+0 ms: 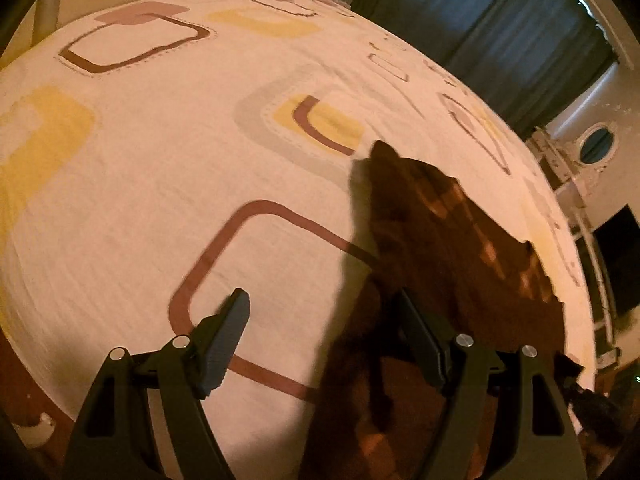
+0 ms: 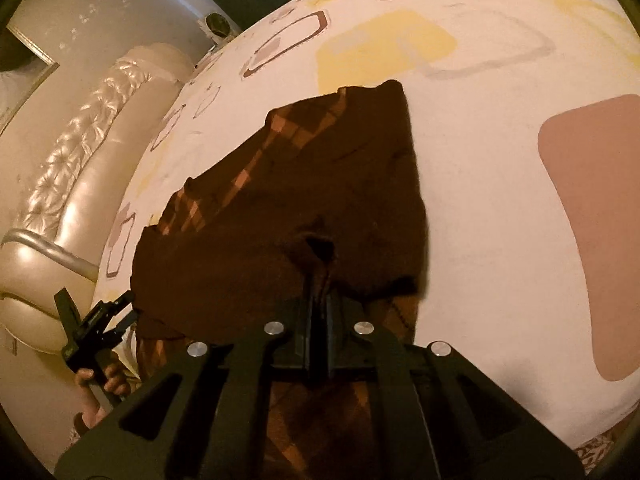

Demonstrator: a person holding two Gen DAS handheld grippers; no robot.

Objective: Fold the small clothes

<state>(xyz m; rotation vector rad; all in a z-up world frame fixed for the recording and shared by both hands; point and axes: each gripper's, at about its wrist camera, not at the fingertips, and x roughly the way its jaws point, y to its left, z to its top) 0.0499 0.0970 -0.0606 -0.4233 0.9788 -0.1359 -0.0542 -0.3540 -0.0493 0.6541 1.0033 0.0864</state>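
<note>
A dark brown garment with an orange plaid pattern [image 2: 304,184] lies on the bed, part folded over itself. My right gripper [image 2: 318,264] is shut on a bunched fold of this garment and holds it just above the bed. In the left wrist view the same garment [image 1: 448,248] spreads to the right. My left gripper [image 1: 324,312] is open and empty above the sheet, its right finger over the garment's edge. The left gripper also shows in the right wrist view [image 2: 128,312], open, beside the garment's left corner.
The bed sheet [image 1: 160,168] is white with brown, yellow and grey rounded squares. A padded cream headboard [image 2: 68,184] curves along the left. Dark curtains [image 1: 500,24] hang beyond the bed. The bed's near edge [image 1: 48,380] runs at lower left.
</note>
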